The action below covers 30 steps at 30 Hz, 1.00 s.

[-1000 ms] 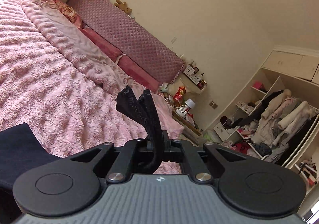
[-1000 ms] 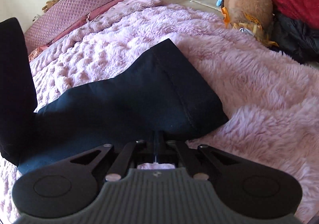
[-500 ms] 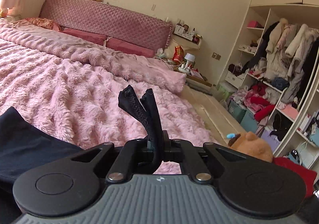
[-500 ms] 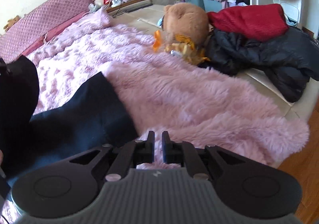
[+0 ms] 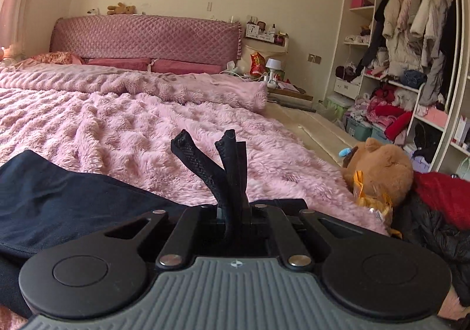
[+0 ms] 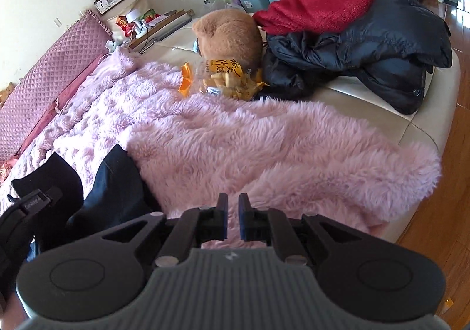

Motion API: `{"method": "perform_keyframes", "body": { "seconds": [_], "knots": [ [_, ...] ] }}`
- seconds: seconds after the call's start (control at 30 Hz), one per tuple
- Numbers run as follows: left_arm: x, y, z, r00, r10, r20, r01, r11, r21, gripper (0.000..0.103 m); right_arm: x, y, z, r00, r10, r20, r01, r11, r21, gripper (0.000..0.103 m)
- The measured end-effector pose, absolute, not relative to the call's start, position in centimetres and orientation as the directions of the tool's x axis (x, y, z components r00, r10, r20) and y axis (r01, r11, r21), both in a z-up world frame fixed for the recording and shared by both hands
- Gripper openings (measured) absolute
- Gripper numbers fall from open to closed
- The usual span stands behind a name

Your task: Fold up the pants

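Dark navy pants (image 5: 58,198) lie on the fluffy pink blanket (image 5: 132,130). My left gripper (image 5: 232,209) is shut on a bunched edge of them, and two black hem strips (image 5: 205,165) stick up out of its jaws. In the right wrist view the pants (image 6: 114,183) lie at the lower left, with part of them hanging from the left gripper's body (image 6: 29,206). My right gripper (image 6: 233,212) hovers over bare blanket (image 6: 264,148) to the right of the pants. Its fingers stand almost together with nothing between them.
A brown plush bear (image 6: 229,33) and a yellow snack bag (image 6: 226,77) sit at the blanket's far edge. A black puffer jacket (image 6: 382,45) and a red garment (image 6: 314,4) lie beside them. Wooden floor (image 6: 440,212) is on the right; an open wardrobe (image 5: 411,51) stands beyond.
The left gripper rolled level and sank toward the bed, still gripping the hem. The right gripper let go of the pants and swung right over bare blanket.
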State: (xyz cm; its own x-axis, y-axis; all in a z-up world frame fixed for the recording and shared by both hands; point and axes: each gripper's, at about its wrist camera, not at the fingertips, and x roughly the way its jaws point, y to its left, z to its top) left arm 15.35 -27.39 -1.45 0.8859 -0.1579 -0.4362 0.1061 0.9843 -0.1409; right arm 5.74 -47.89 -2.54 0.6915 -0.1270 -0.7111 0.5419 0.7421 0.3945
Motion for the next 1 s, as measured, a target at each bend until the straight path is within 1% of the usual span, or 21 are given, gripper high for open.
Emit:
{"method": "perform_keyframes", "body": {
  "seconds": [0.13, 0.3, 0.4, 0.47, 0.53, 0.57, 0.6, 0.63, 0.67, 0.7, 0.73, 0.8, 0.83, 0.9, 0.97, 1.0],
  "knots": [
    [14.6, -29.6, -2.5, 0.878, -0.137, -0.458, 0.131, 0.990, -0.045, 0.004, 5.8, -47.6, -2.7, 0.690, -0.117, -0.714, 0.534, 0.748, 0.394, 0.004],
    [12.2, -30.7, -3.1, 0.910, -0.078, -0.408, 0.116, 0.991, 0.069, 0.004, 5.8, -48.0, -3.2, 0.672, -0.127, -0.730, 0.561, 0.731, 0.389, 0.004],
    [11.9, -32.1, -3.5, 0.924, -0.083, -0.374, 0.156, 0.973, 0.170, 0.005, 5.4, -48.2, -3.1, 0.676, -0.158, -0.719, 0.582, 0.713, 0.391, 0.004],
    [11.9, -32.5, -3.4, 0.926, -0.098, -0.365, 0.169, 0.971, 0.169, 0.006, 5.0, -48.4, -2.6, 0.688, -0.189, -0.701, 0.590, 0.708, 0.389, 0.004],
    [12.2, -32.9, -3.3, 0.911, -0.132, -0.391, 0.203, 0.968, 0.147, 0.009, 4.7, -48.7, -2.5, 0.688, -0.207, -0.695, 0.605, 0.692, 0.393, 0.004],
    [12.2, -32.9, -3.4, 0.902, -0.150, -0.405, 0.218, 0.968, 0.127, 0.011, 4.6, -49.0, -2.7, 0.684, -0.210, -0.699, 0.617, 0.677, 0.401, 0.007],
    [12.2, -32.9, -3.5, 0.895, -0.163, -0.416, 0.228, 0.967, 0.110, 0.015, 4.4, -49.4, -3.0, 0.679, -0.205, -0.705, 0.634, 0.648, 0.423, 0.014],
    [12.1, -33.0, -3.6, 0.888, -0.175, -0.426, 0.238, 0.966, 0.099, 0.018, 4.2, -49.8, -3.4, 0.680, -0.190, -0.708, 0.642, 0.620, 0.450, 0.015],
    [12.0, -33.0, -3.7, 0.878, -0.192, -0.438, 0.254, 0.963, 0.086, 0.020, 4.0, -50.3, -3.8, 0.687, -0.162, -0.709, 0.644, 0.589, 0.489, 0.015],
    [11.9, -32.9, -3.8, 0.866, -0.215, -0.452, 0.272, 0.960, 0.065, 0.022, 3.9, -50.6, -4.1, 0.691, -0.144, -0.709, 0.645, 0.567, 0.513, 0.015],
    [12.0, -32.7, -3.8, 0.843, -0.258, -0.471, 0.302, 0.953, 0.018, 0.025, 3.8, -50.8, -4.2, 0.691, -0.141, -0.709, 0.647, 0.557, 0.520, 0.015],
    [12.4, -31.5, -3.7, 0.779, -0.396, -0.486, 0.376, 0.915, -0.144, 0.027, 3.7, -50.7, -4.1, 0.689, -0.163, -0.706, 0.650, 0.569, 0.504, 0.015],
    [12.6, -30.8, -3.5, 0.748, -0.460, -0.479, 0.401, 0.888, -0.225, 0.031, 3.5, -50.7, -4.0, 0.695, -0.169, -0.699, 0.648, 0.569, 0.506, 0.015],
    [13.7, -28.9, -3.3, 0.656, -0.617, -0.435, 0.433, 0.780, -0.452, 0.036, 3.3, -50.7, -4.0, 0.713, -0.154, -0.684, 0.634, 0.560, 0.534, 0.015],
    [14.9, -26.7, -3.0, 0.608, -0.696, -0.382, 0.387, 0.681, -0.622, 0.036, 3.3, -50.6, -3.9, 0.744, -0.126, -0.656, 0.596, 0.570, 0.566, 0.015],
    [15.3, -25.3, -2.9, 0.606, -0.712, -0.356, 0.347, 0.638, -0.687, 0.036, 3.3, -50.6, -4.0, 0.767, -0.105, -0.633, 0.568, 0.569, 0.594, 0.015]
  ]
}}
